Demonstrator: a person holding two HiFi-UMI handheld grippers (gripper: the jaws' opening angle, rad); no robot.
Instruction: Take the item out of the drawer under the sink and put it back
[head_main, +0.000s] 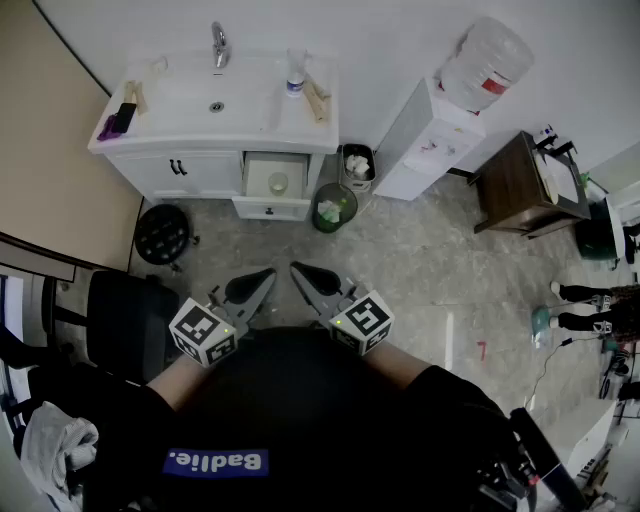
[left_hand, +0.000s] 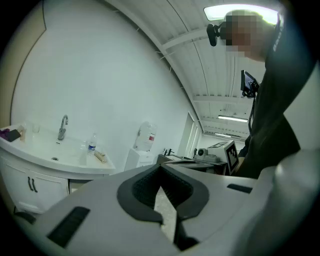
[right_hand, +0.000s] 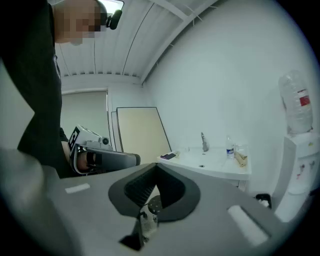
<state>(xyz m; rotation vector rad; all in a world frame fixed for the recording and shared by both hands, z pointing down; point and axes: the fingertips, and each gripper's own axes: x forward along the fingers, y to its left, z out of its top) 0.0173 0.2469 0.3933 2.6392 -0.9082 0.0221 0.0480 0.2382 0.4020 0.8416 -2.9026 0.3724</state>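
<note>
Small pale round thing (head_main: 278, 183) sits inside the open white drawer (head_main: 270, 208) under the white sink top (head_main: 255, 115), well away from you. The drawer sticks out of the white cupboard (head_main: 175, 172) on its right side.

Your left claw (head_main: 268, 275) and your right claw (head_main: 297, 270) are both clenched tight, with nothing in them. You hold them close to your tummy, with the tips pointing at the sink.

Grey floor (head_main: 400, 260) lies between you and the drawer. A round green bin (head_main: 350, 197) with white paper in it stands just beside the drawer's right corner. A small black bin (head_main: 346, 172) stands behind it, by the wall. A round black stool (head_main: 162, 233) stands to the left of the drawer, and a black chair (head_main: 125, 320) is near your left arm.

On the sink top are a silver tap (head_main: 219, 45), a clear bottle (head_main: 294, 78) and a purple thing (head_main: 110, 127). A white water cooler (head_main: 420, 145) stands off to the right.
</note>
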